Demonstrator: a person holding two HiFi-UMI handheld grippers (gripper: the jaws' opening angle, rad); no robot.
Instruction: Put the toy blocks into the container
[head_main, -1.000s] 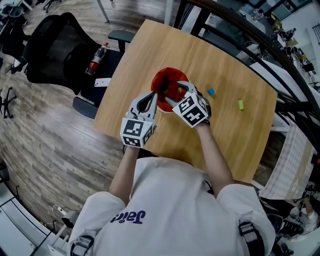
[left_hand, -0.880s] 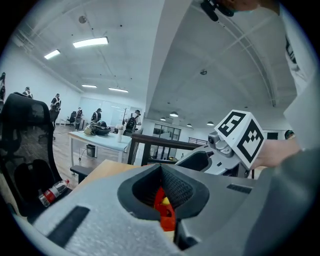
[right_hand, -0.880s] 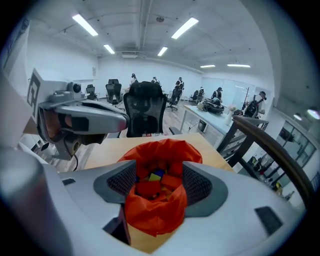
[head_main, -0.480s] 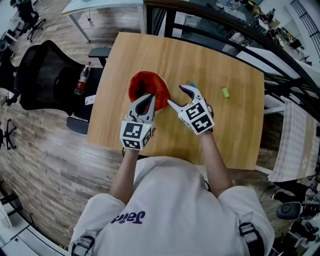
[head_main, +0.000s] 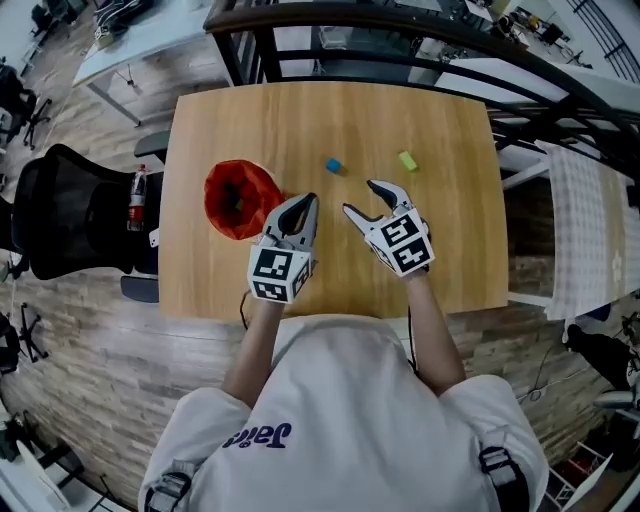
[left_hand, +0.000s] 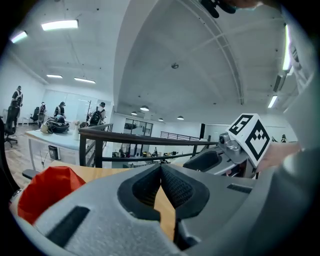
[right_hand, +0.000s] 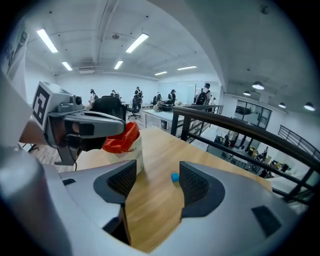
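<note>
Container (head_main: 238, 198) sits left of the closed left gripper (head_main: 305, 201); blue block (head_main: 333, 166) and green block (head_main: 407, 160) lie on the table (head_main: 445, 255) beyond the gaping right gripper (head_main: 362, 198)

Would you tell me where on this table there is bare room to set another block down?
Bare wood runs along the far edge of the table, beyond the blue block and green block, and on the right past the right gripper. It is crowded near the front, where the red container and left gripper sit.
</note>
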